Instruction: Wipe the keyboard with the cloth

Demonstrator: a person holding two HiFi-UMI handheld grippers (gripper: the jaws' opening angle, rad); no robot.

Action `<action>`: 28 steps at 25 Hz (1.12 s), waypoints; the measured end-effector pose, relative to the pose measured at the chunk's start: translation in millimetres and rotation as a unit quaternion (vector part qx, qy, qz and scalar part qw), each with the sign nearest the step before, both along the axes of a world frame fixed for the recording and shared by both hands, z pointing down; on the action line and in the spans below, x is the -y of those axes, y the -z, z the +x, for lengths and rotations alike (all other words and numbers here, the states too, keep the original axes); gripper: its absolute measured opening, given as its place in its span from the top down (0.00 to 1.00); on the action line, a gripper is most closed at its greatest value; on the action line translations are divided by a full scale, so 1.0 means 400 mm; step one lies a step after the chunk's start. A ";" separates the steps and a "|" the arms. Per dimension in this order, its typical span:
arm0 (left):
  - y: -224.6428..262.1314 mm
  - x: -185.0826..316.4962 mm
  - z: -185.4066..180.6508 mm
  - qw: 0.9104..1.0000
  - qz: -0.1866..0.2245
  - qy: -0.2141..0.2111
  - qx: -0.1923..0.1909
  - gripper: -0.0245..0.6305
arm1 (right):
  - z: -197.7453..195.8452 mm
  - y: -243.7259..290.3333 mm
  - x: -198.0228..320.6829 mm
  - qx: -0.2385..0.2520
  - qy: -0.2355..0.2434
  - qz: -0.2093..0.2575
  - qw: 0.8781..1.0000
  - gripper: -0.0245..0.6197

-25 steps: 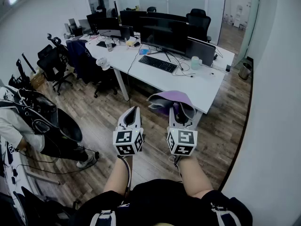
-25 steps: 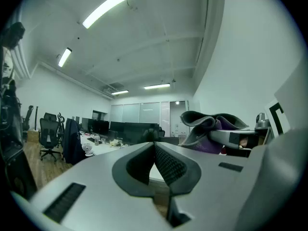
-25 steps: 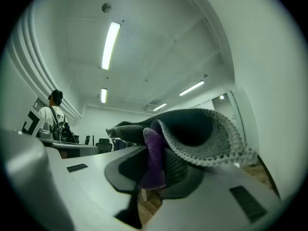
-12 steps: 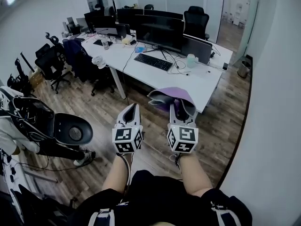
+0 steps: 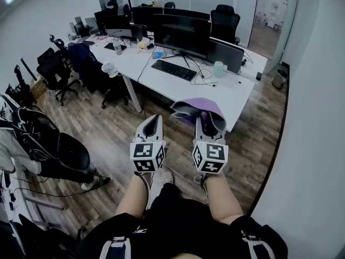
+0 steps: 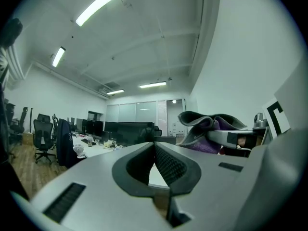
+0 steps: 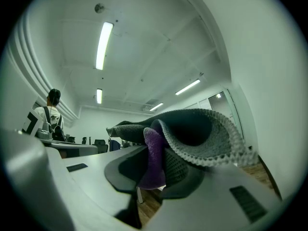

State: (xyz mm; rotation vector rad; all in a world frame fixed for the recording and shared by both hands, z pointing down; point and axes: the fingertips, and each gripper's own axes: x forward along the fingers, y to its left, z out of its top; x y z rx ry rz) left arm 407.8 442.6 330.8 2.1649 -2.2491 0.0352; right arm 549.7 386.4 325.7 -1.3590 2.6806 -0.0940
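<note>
A purple and grey cloth (image 5: 196, 111) hangs folded in my right gripper (image 5: 204, 122), whose jaws are shut on it; the right gripper view shows the cloth (image 7: 185, 138) bunched over the jaw tips. My left gripper (image 5: 152, 124) is held beside it, shut with nothing between its jaws, and the left gripper view shows the cloth (image 6: 211, 129) off to its right. A black keyboard (image 5: 172, 69) lies on the white desk (image 5: 215, 93) ahead, in front of a wide dark monitor (image 5: 180, 35). Both grippers are held in the air over the wood floor, short of the desk's near edge.
More monitors, a small white fan (image 5: 110, 69), a cup (image 5: 218, 69) and cables sit on the desk. Office chairs (image 5: 54, 69) stand at the left and one (image 5: 225, 25) behind the desk. A person (image 5: 32, 144) is at the left. A white wall runs along the right.
The view has moved a little nearer the desk. Both grippers keep their pose, the cloth still in the right one. The person at the left has shifted.
</note>
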 end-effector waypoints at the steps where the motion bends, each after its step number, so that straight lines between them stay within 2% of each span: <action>1: -0.003 0.018 -0.008 1.000 0.000 -0.001 -0.001 0.93 | -0.008 -0.004 0.018 -0.001 -0.001 -0.001 1.000 0.81; 6: -0.015 0.097 -0.058 1.000 -0.001 -0.006 -0.007 0.93 | -0.058 -0.006 0.097 -0.006 -0.006 -0.001 1.000 0.81; 11: -0.005 0.202 -0.153 1.000 0.001 -0.002 -0.014 0.93 | -0.157 0.000 0.201 -0.014 -0.001 -0.001 1.000 0.81; 21: 0.000 0.447 -0.416 1.000 -0.006 0.000 -0.025 0.93 | -0.425 0.008 0.453 -0.022 0.005 -0.008 1.000 0.81; 28: -0.021 0.568 -0.599 0.999 -0.004 -0.008 -0.039 0.93 | -0.606 -0.015 0.570 -0.038 -0.002 -0.007 0.999 0.81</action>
